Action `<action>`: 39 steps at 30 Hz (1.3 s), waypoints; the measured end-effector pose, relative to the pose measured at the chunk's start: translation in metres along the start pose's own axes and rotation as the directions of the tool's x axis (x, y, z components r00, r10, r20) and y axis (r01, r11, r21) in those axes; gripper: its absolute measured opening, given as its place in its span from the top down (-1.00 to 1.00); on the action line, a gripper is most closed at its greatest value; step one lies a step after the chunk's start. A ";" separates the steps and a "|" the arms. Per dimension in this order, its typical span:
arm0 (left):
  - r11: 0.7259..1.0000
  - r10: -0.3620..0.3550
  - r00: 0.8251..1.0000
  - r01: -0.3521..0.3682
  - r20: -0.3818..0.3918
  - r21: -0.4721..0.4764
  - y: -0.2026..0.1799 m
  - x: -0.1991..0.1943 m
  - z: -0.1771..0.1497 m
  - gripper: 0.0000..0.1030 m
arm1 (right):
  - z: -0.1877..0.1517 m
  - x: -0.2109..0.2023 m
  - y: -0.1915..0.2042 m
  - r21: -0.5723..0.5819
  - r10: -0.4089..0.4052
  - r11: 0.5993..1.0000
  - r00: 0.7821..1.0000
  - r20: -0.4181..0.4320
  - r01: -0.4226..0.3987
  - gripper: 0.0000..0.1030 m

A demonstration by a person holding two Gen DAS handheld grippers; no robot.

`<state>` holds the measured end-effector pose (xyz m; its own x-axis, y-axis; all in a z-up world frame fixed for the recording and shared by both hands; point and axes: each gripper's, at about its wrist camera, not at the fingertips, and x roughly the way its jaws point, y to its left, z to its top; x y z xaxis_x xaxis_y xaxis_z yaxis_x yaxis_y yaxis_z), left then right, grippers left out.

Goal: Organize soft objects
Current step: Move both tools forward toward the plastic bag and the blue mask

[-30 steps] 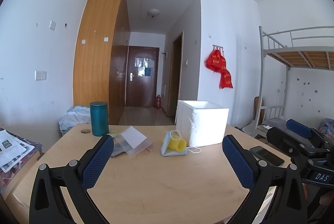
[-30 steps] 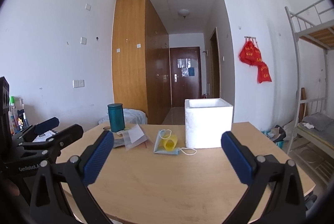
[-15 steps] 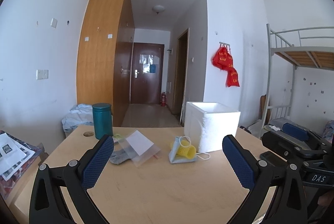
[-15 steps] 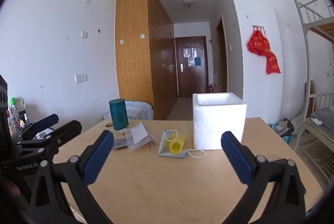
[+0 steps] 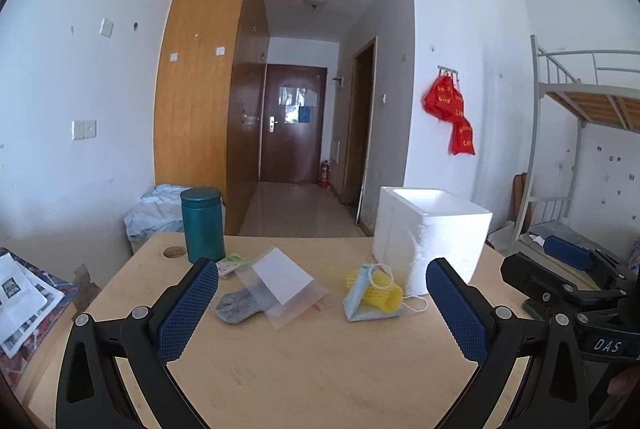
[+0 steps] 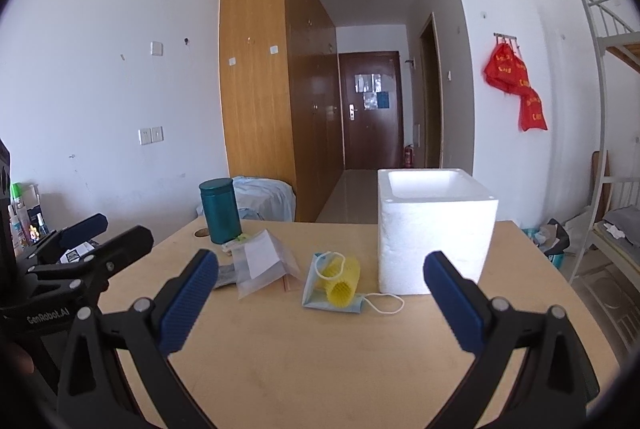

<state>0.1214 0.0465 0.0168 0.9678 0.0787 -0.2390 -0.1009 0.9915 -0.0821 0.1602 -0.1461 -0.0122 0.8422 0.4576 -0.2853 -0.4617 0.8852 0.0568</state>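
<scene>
Presently both of your tools are spread wide and carry nothing: the left gripper [image 5: 322, 293] and the right gripper [image 6: 320, 287] hang over the near edge of the light wooden desk [image 6: 320, 361], well short of the goods. The soft items lie toward the desk's far half: a yellow foam mesh sleeve [image 6: 343, 284] resting on a pale blue face mask [image 6: 316, 293], just beside the open white foam box [image 6: 436, 229]; left of them, a grey fabric piece [image 5: 234, 305] partly under a clear plastic bag [image 5: 280, 285]. Risks, as judged: pinching the sleeve alone may drag the mask by its white ear loop [image 6: 384, 303]; a low approach may shove the light box; reaching left may topple the teal cylindrical canister [image 5: 202, 223] near the far left corner.
</scene>
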 end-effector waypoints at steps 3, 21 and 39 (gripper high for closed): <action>1.000 0.008 1.000 -0.008 -0.012 0.001 0.003 0.009 0.002 -1.00 | 0.002 0.010 0.000 -0.001 0.001 1.000 1.000 -0.016 -0.001 -1.00; 0.998 0.054 0.990 -0.057 -0.128 -0.022 0.032 0.072 0.002 -1.00 | 0.007 0.076 0.003 -0.005 0.033 0.999 0.989 -0.143 -0.034 -1.00; 0.992 0.080 0.965 -0.101 -0.248 -0.076 0.062 0.129 -0.001 -1.00 | 0.008 0.130 0.002 -0.032 0.041 0.998 0.971 -0.237 -0.050 -1.00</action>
<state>0.2401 0.1179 -0.0199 0.8691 0.1294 -0.4775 -0.2157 0.9677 -0.1304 0.2711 -0.0840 -0.0420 0.7327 0.4603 -0.5013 -0.5118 0.8582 0.0401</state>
